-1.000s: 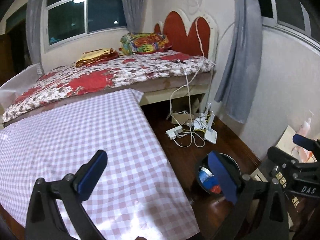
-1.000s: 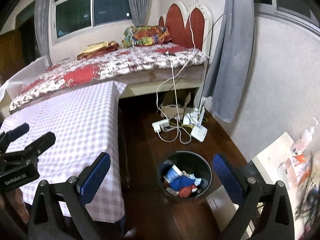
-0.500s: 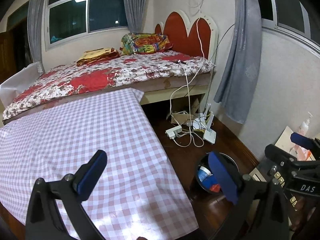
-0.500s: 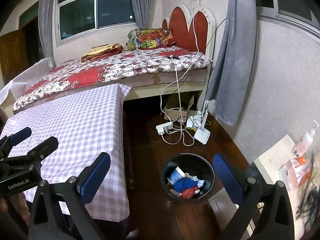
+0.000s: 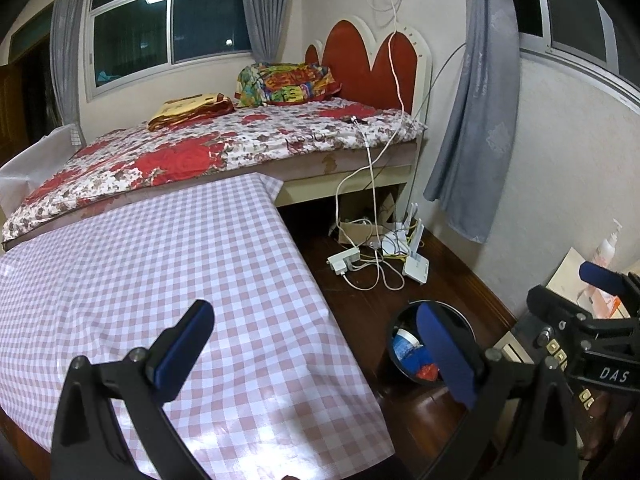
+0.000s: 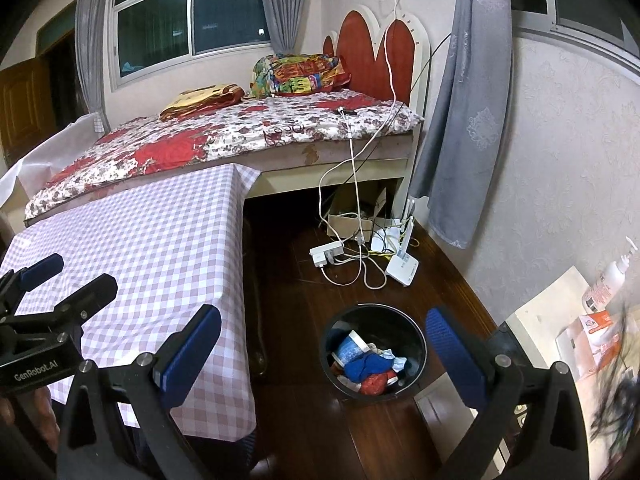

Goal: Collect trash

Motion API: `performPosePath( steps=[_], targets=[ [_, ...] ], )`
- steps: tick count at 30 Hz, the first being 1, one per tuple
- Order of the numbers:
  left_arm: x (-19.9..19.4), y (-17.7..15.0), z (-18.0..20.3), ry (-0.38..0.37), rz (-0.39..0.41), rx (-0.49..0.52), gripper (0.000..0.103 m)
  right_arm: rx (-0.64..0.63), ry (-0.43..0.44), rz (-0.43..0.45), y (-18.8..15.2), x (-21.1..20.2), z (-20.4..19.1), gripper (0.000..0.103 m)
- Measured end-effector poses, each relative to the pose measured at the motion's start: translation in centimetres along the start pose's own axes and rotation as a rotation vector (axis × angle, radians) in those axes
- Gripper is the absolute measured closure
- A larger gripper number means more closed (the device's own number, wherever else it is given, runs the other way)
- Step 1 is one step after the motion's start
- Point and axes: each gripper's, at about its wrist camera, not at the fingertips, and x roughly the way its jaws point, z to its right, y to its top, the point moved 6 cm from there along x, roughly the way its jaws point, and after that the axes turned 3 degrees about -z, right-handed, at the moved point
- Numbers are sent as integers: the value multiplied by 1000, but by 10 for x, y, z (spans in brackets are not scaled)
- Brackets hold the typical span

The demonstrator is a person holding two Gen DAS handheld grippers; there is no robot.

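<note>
**Black bin holds the trash; both claws empty**

Black and round, the plastic waste bin [image 6: 374, 350] stands on the dark wood floor at 6 o'clock in the right wrist view, with the collected trash [image 6: 366, 364], blue, white and red scraps, inside it. The right gripper [image 6: 324, 354] hangs above with jaws wide apart, holding nothing. The left gripper [image 5: 316, 354] is likewise spread and empty over the pink-and-white checked tablecloth [image 5: 160, 280], where no litter shows. The collecting looks finished; the next move is probably a last scan. Readable writing: "GenRobot.AI" and "DAS" on the gripper bodies.
</note>
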Motion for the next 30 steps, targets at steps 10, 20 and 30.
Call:
performPosePath(
  steps=[10, 20, 30],
  targets=[
    [-1, -1, -1, -9, -2, -3, 1, -1, 1, -8, -3, 0, 0, 0],
    [-2, -1, 0, -16, -2, -1, 1, 0, 3, -7, -3, 2, 2, 0],
    [-3, -2, 1, -19, -4, 2, 1, 0, 4, -6, -2, 2, 4, 0]
  ],
)
